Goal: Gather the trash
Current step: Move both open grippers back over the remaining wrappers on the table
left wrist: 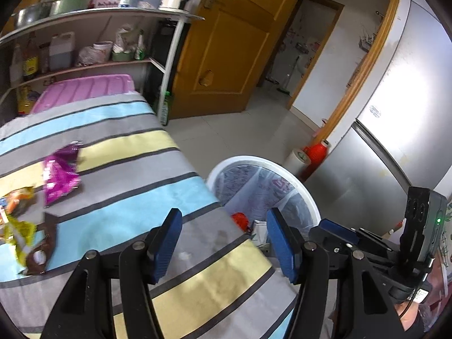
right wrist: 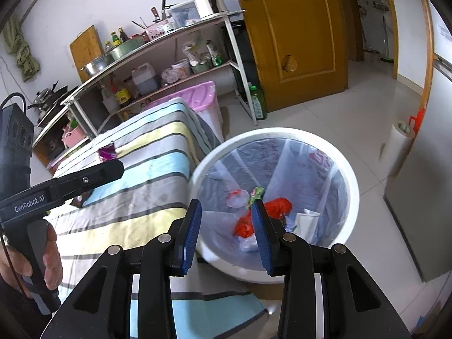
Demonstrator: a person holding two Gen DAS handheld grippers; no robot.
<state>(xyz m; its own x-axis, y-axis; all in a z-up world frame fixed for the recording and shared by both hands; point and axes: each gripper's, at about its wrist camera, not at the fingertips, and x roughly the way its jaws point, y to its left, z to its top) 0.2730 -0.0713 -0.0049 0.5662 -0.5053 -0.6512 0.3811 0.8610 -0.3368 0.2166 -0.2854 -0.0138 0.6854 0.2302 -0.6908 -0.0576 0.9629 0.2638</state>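
While wrappers lie left, left gripper gapes empty.

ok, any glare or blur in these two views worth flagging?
Left wrist view: strong glare washes out the fridge door, and the purple wrapper on the striped cloth looks blurred. Right wrist view: the paper roll on the floor is smeared, while the bin stays fairly sharp. Both bend straight edges heavily.

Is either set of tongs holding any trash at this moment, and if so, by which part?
Nothing is held. The left tongs are open above the striped cloth, and the right tongs are open above the white bin.
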